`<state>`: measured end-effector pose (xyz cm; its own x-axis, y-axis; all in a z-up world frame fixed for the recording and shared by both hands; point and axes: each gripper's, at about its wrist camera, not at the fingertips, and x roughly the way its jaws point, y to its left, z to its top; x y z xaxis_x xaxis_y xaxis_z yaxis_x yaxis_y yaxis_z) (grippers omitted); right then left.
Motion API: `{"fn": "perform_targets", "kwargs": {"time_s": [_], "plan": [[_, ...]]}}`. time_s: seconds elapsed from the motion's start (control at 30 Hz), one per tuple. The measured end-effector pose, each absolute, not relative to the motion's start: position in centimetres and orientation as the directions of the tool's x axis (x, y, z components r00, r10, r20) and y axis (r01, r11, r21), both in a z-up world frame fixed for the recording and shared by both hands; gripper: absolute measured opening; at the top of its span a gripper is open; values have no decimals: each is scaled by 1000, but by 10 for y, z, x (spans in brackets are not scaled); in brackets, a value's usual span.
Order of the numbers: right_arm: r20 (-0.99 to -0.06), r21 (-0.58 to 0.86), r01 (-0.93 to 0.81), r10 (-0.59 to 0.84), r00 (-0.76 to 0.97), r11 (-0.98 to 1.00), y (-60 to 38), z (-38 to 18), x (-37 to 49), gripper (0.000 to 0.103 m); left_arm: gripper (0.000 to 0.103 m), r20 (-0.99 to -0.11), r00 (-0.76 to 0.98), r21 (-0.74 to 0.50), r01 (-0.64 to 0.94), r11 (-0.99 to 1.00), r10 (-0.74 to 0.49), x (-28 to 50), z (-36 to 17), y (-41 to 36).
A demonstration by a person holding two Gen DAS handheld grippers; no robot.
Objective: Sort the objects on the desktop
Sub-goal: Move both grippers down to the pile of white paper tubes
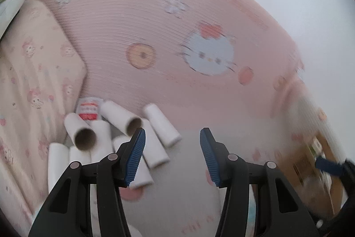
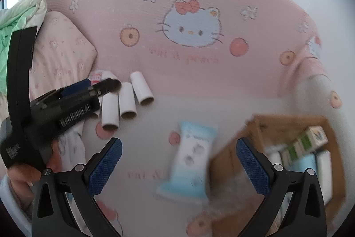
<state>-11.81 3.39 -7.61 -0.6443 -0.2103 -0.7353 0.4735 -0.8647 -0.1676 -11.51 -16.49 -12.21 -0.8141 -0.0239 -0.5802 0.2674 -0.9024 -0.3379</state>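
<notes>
The right gripper (image 2: 178, 164) points forward and slightly down over the bedding, its ribbed blue pads spread wide with nothing between them. Just beyond the gap lies a pale blue, soft-looking wipes pack (image 2: 192, 159), blurred, flat on the white sheet. To its right stands a brown cardboard box (image 2: 288, 123), square-walled, with small cartons and packets inside; the details are too smeared to name. On the left of the same view the left gripper (image 2: 97, 87) reaches in from the side, held in a hand (image 2: 24, 172), its tip over the cluster of rolls.

In the left wrist view, the left gripper (image 1: 172, 156) also has its jaws well apart and grips nothing. Its left pad overlaps the nearest of the white paper tubes (image 1: 124, 139), smooth cylinders with brown cardboard cores, lying jumbled and touching one another; whether pad and tube touch cannot be told. Behind them sits a small red-and-white labelled container (image 1: 89, 111). Farther off lie a printed cream pillow (image 1: 35, 72) and a ribbed pink Hello Kitty blanket (image 2: 199, 54).
</notes>
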Motion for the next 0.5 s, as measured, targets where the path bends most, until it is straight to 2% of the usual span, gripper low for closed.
{"fn": "perform_targets", "kwargs": {"time_s": [0.17, 0.27, 0.4, 0.5], "plan": [[-690, -185, 551, -292, -663, -814, -6, -103, -135, 102, 56, -584, -801, -386, 412, -825, -127, -124, -127, -201], [-694, -132, 623, -377, -613, -771, -30, -118, -144, 102, 55, -584, -787, -429, 507, -748, -198, -112, -129, -219], [-691, -77, 700, -469, -551, -710, -61, -135, -149, 102, 55, -625, -763, -504, 556, -660, -165, -108, -143, -244], [-695, -27, 736, -517, -500, -676, -84, -148, -156, 102, 55, -624, -776, -616, 560, -554, -90, -103, -158, -265]]}}
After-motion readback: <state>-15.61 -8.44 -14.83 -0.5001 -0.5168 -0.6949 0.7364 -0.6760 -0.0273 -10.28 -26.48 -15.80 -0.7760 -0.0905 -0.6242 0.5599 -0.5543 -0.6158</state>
